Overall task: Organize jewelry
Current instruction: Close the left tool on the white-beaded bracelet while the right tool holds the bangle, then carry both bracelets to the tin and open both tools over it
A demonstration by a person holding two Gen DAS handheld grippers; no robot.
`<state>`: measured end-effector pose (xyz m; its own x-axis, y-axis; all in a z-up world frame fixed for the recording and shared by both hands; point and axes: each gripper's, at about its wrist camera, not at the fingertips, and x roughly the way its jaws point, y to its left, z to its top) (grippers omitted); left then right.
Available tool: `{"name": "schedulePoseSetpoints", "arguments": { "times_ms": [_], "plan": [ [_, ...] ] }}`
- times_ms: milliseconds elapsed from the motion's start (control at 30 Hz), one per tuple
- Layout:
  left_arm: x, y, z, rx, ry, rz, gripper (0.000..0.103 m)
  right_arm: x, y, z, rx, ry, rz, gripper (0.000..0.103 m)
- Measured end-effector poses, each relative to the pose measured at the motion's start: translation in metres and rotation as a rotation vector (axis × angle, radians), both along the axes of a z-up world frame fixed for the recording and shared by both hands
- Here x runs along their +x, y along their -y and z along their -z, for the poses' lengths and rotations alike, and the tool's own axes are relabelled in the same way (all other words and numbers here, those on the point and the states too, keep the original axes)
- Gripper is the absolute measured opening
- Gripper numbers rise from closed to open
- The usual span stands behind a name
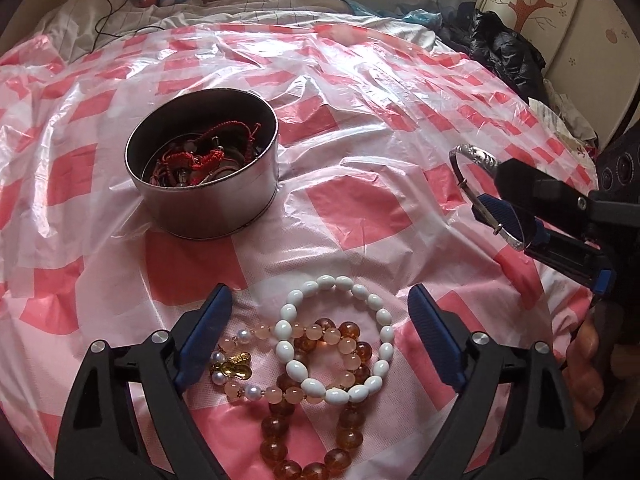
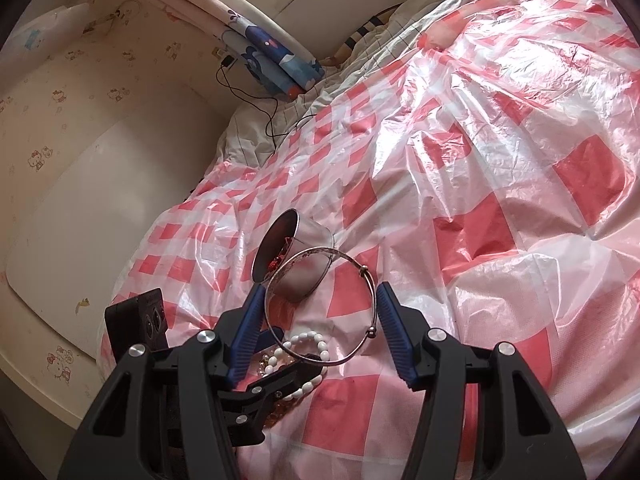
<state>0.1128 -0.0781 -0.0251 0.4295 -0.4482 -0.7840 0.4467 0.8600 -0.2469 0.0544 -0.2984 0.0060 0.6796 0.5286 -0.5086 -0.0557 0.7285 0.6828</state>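
Note:
A round metal tin (image 1: pixel 208 168) with red cord jewelry inside stands on the pink checked plastic sheet (image 1: pixel 360 112). In front of it lie a white bead bracelet (image 1: pixel 340 340), an amber bead bracelet (image 1: pixel 320 440), a pale pink bead bracelet (image 1: pixel 276 394) and a gold charm (image 1: pixel 234 366). My left gripper (image 1: pixel 320 344) is open, its jaws either side of this pile. My right gripper (image 1: pixel 496 188) holds a silver bangle (image 1: pixel 472 156) in the air at the right; in the right wrist view the bangle (image 2: pixel 320 304) spans the gap between the jaws of my right gripper (image 2: pixel 320 320), with the tin (image 2: pixel 296 256) beyond.
The sheet covers a bed. Dark clothes (image 1: pixel 504 52) and a wardrobe (image 1: pixel 560 20) stand at the far right. A black cable (image 2: pixel 256 100) and a rolled blue cloth (image 2: pixel 272 60) lie by the wall (image 2: pixel 80 120) at the head of the bed.

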Motion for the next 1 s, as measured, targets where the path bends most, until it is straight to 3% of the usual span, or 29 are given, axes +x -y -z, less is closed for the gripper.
{"name": "schedulePoseSetpoints", "arguments": {
  "times_ms": [167, 267, 400, 467, 667, 900, 1000],
  "plan": [
    [0.008, -0.009, 0.002, -0.032, -0.041, -0.029, 0.055, 0.0, -0.001, 0.001, 0.001, -0.002, 0.0, 0.056],
    [0.01, -0.01, 0.001, -0.013, -0.032, -0.039, 0.042, 0.0, -0.001, 0.001, 0.002, -0.002, 0.0, 0.056],
    [0.002, -0.002, -0.004, 0.088, 0.046, -0.016, 0.039, 0.0, -0.001, 0.001, 0.004, -0.002, 0.002, 0.056],
    [-0.003, 0.0, -0.009, 0.094, 0.081, -0.001, 0.04, -0.001, -0.002, 0.001, 0.005, -0.001, 0.001, 0.056],
    [0.0, 0.005, -0.004, 0.094, 0.052, 0.035, 0.039, -0.001, -0.002, 0.001, 0.009, 0.0, -0.002, 0.056],
    [-0.004, 0.006, -0.005, 0.096, 0.049, 0.058, 0.009, -0.001, -0.002, 0.0, 0.008, 0.001, 0.0, 0.056],
    [-0.003, -0.001, -0.007, 0.04, 0.011, 0.053, 0.007, -0.001, -0.002, 0.0, 0.008, 0.002, -0.001, 0.056]
  ]
}}
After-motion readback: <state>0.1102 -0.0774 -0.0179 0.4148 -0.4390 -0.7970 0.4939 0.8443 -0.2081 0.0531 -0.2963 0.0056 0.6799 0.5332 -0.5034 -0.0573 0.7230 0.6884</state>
